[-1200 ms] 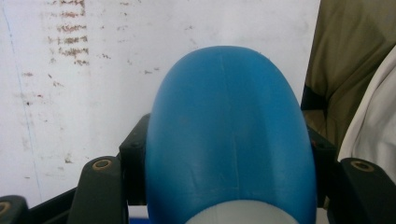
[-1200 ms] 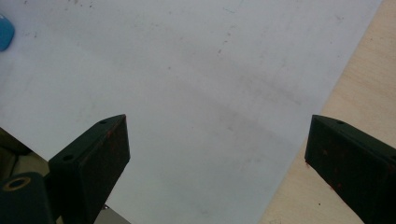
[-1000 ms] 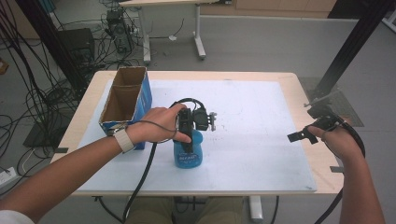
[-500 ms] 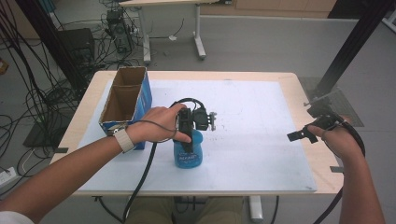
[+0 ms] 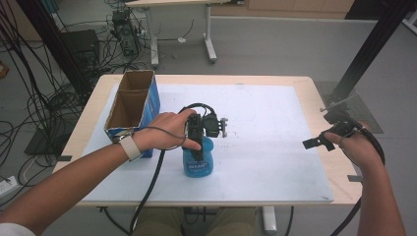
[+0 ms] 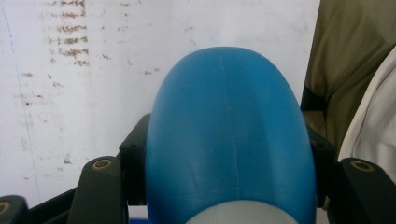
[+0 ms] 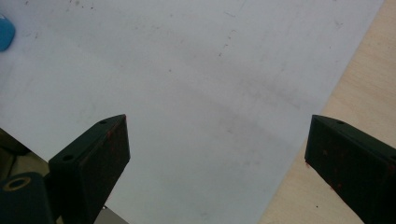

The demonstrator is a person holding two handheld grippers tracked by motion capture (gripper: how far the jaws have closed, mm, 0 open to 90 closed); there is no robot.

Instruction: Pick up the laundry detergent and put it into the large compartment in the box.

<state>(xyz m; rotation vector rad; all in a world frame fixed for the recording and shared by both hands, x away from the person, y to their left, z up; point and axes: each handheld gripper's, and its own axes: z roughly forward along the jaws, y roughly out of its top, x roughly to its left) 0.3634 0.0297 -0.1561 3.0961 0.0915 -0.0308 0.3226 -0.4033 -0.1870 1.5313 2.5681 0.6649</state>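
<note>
Where it stands upright, blue bottle (image 5: 198,162) looks glossy.

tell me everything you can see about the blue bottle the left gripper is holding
The blue bottle stands upright on the white mat, near its front edge, to the right of the open cardboard box. It looks like smooth, slightly glossy plastic, with rounded shoulders, a faint mould seam and a label with pale print low on its front. The left gripper comes down from above, its black jaws pressed against both sides of the body. In the left gripper view a whitish part shows at the bottom edge.
</note>
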